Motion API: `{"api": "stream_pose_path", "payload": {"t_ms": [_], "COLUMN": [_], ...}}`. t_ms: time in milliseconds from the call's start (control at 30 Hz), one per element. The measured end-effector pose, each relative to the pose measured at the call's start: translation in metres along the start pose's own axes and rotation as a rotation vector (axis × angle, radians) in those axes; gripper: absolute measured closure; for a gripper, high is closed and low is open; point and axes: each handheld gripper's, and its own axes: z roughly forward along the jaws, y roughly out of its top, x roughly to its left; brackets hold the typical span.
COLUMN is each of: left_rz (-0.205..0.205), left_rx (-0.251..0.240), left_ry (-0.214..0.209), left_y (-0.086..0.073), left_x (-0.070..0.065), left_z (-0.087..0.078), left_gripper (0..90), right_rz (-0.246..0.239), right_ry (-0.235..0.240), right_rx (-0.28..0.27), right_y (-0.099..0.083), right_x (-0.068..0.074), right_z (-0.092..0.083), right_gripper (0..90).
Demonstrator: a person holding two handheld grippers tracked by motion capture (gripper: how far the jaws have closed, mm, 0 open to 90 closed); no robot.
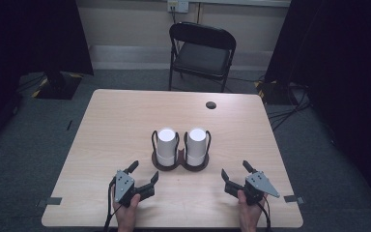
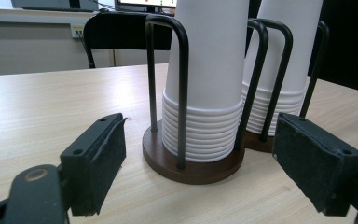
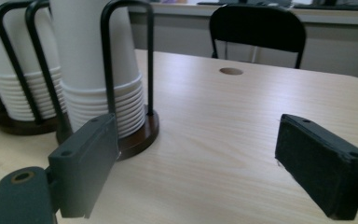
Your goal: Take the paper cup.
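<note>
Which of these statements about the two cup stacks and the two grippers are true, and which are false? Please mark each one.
1. Both stacks of white cups, the left stack and the right stack, stand upside down in a dark wire holder. True.
2. The left gripper is closed on a cup. False: its jaws stand open and hold nothing.
3. A black folding chair stands beyond the far edge of the table. True.
4. The right gripper touches the holder. False: it is apart from it, open, near the front edge.
5. One stack lies on its side. False: both are upright.
</note>
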Motion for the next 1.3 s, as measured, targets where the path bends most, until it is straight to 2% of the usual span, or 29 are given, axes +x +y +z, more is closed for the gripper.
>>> {"api": "stream_pose_path", "payload": {"t_ms": [33, 67, 100, 400, 433, 633, 700, 733, 833, 900, 933, 1000, 1033, 1133, 1233, 1300], "left_rz": [0.0, 0.001, 0.001, -0.011, -0.007, 0.004, 0.008, 0.009, 0.007, 0.006, 0.005, 0.004, 0.004, 0.001, 0.002, 0.002], "left_rx": [0.0, -0.001, -0.001, -0.007, -0.005, -0.006, -0.01, -0.011, -0.009, -0.011, -0.012, -0.013, -0.013, -0.012, -0.012, -0.013], "left_ry": [0.0, -0.002, -0.002, 0.004, 0.001, -0.006, -0.006, -0.006, -0.008, -0.008, -0.008, -0.008, -0.008, -0.008, -0.009, -0.009], "left_y": [0.0, 0.0, 0.0, 0.0, 0.0, 0.0, 0.0, 0.0, 0.0, 0.0, 0.0, 0.0, 0.0, 0.0, 0.0, 0.0], "left_x": [0.0, 0.0, 0.0, 0.001, 0.001, 0.0, 0.0, 0.0, 0.0, 0.0, 0.0, 0.0, 0.0, 0.001, 0.001, 0.0], "left_z": [0.0, 0.0, 0.0, 0.0, 0.0, 0.0, 0.0, 0.0, 0.0, 0.0, 0.0, 0.0, 0.0, 0.0, -0.001, 0.0], "left_gripper": [17.2, 17.2, 17.2, 17.3, 17.2, 17.3, 17.2, 17.2, 17.2, 17.2, 17.2, 17.2, 17.2, 17.0, 16.8, 16.8], "right_rz": [0.0, 0.013, 0.016, 0.007, 0.023, 0.02, 0.012, 0.02, 0.03, 0.035, 0.039, 0.041, 0.041, 0.058, 0.065, 0.058], "right_ry": [0.0, -0.041, -0.06, -0.076, -0.058, -0.074, -0.059, -0.034, -0.001, 0.007, 0.037, 0.059, 0.059, 0.107, 0.135, 0.146], "right_rx": [0.0, -0.012, -0.015, 0.03, 0.028, 0.044, 0.047, 0.046, 0.034, 0.029, 0.021, 0.017, 0.017, 0.006, 0.0, -0.005], "right_y": [0.0, -0.001, -0.001, 0.001, 0.001, 0.002, 0.002, 0.003, 0.005, 0.006, 0.01, 0.014, 0.014, 0.023, 0.029, 0.032], "right_x": [0.0, 0.001, 0.002, 0.004, 0.004, 0.006, 0.01, 0.014, 0.021, 0.022, 0.027, 0.03, 0.03, 0.035, 0.036, 0.037], "right_z": [0.0, -0.001, -0.002, 0.0, 0.0, 0.004, 0.005, 0.006, 0.009, 0.01, 0.014, 0.017, 0.017, 0.022, 0.023, 0.024], "right_gripper": [12.8, 12.8, 12.8, 13.0, 13.8, 14.4, 14.9, 16.2, 21.6, 23.0, 24.3, 26.2, 26.2, 27.1, 27.1, 27.1]}}
